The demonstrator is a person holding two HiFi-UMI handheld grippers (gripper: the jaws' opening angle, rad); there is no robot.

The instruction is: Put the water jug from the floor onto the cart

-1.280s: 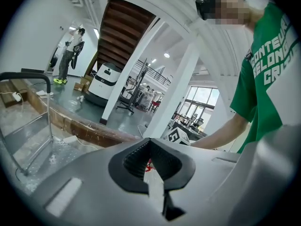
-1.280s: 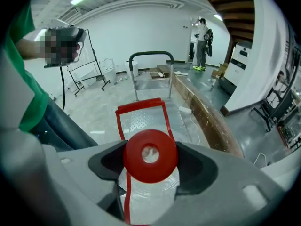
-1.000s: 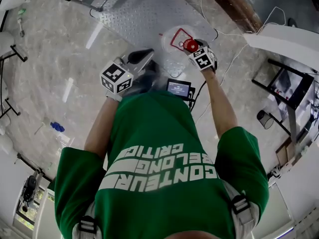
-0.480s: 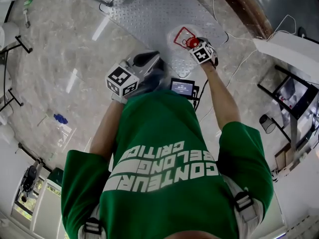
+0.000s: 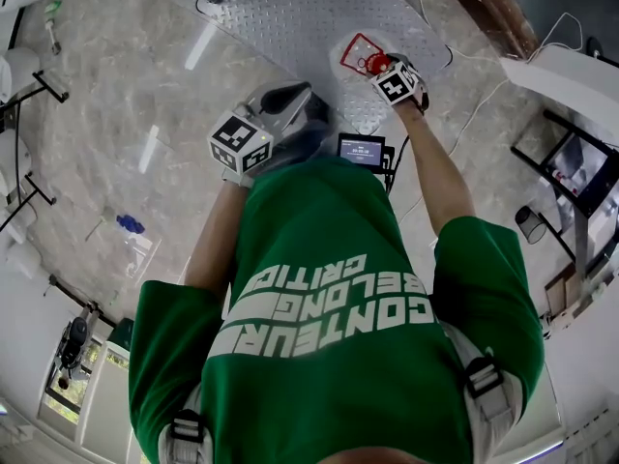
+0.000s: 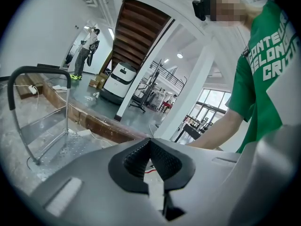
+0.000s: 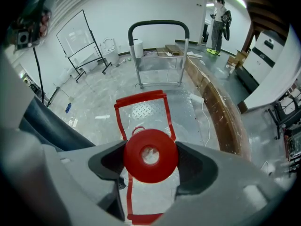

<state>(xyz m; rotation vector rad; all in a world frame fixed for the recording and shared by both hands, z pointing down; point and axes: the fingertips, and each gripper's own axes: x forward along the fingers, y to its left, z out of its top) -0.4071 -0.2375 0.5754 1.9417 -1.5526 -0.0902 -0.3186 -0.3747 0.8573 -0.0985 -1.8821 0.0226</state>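
Note:
The water jug (image 5: 354,73) is clear plastic with a red-edged label and a red cap (image 7: 150,155). My right gripper (image 5: 377,66) points steeply down and is shut on that cap, one pad on each side. The jug hangs over the near edge of the cart's diamond-plate deck (image 5: 290,17); the frames do not show whether it rests on the deck. The plate shows through the jug's body (image 7: 146,112). My left gripper (image 5: 306,97) is beside the jug at its left, jaws shut with nothing between them (image 6: 150,142). The cart's handle (image 7: 158,27) rises at the far end.
A wooden curb (image 7: 221,112) and loose cables run along the cart's right side. A whiteboard (image 7: 80,36) stands far left, and a person (image 7: 218,18) stands far back. A small blue thing (image 5: 129,224) lies on the marble floor at left. A small screen (image 5: 361,148) hangs at my chest.
Both grippers and the jug have drifted a little up the picture, toward the cart deck. The right grip on the cap is unchanged and the left jaws stay shut.

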